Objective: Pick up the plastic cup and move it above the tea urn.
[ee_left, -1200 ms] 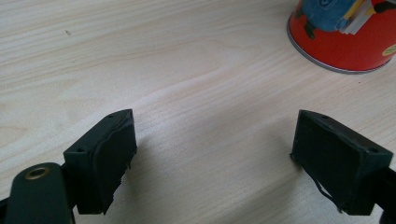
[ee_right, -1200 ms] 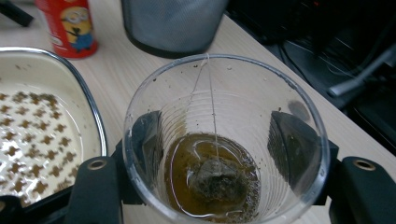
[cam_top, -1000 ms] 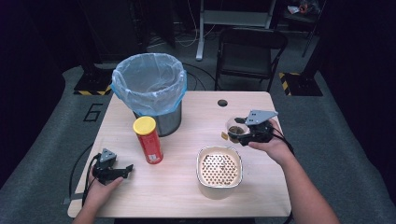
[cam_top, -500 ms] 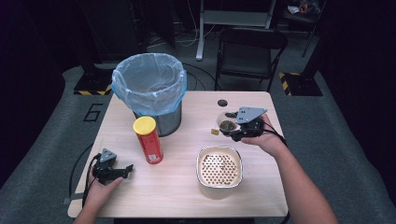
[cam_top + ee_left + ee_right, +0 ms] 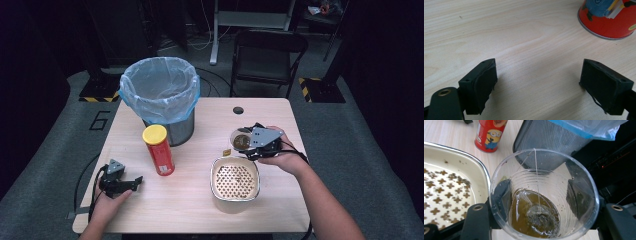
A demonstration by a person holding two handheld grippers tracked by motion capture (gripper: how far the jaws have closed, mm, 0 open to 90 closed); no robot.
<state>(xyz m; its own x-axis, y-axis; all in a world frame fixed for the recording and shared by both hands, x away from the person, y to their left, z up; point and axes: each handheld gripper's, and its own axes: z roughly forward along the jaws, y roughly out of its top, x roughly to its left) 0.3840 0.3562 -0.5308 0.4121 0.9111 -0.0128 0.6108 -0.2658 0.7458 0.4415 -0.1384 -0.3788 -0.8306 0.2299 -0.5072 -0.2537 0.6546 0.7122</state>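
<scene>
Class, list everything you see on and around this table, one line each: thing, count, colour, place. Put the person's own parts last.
plastic cup: 1, clear, with brown tea and a tea bag, between the right gripper's jaws
strainer tray: 1, cream, table front right
snack can: 1, red with yellow lid, table middle left
waste bin: 1, grey mesh, blue liner, table back left
table: 1, pale wood
folding chair: 1, black, behind the table
left gripper: 1, black, open, front left
right gripper: 1, black, holding the cup
</scene>
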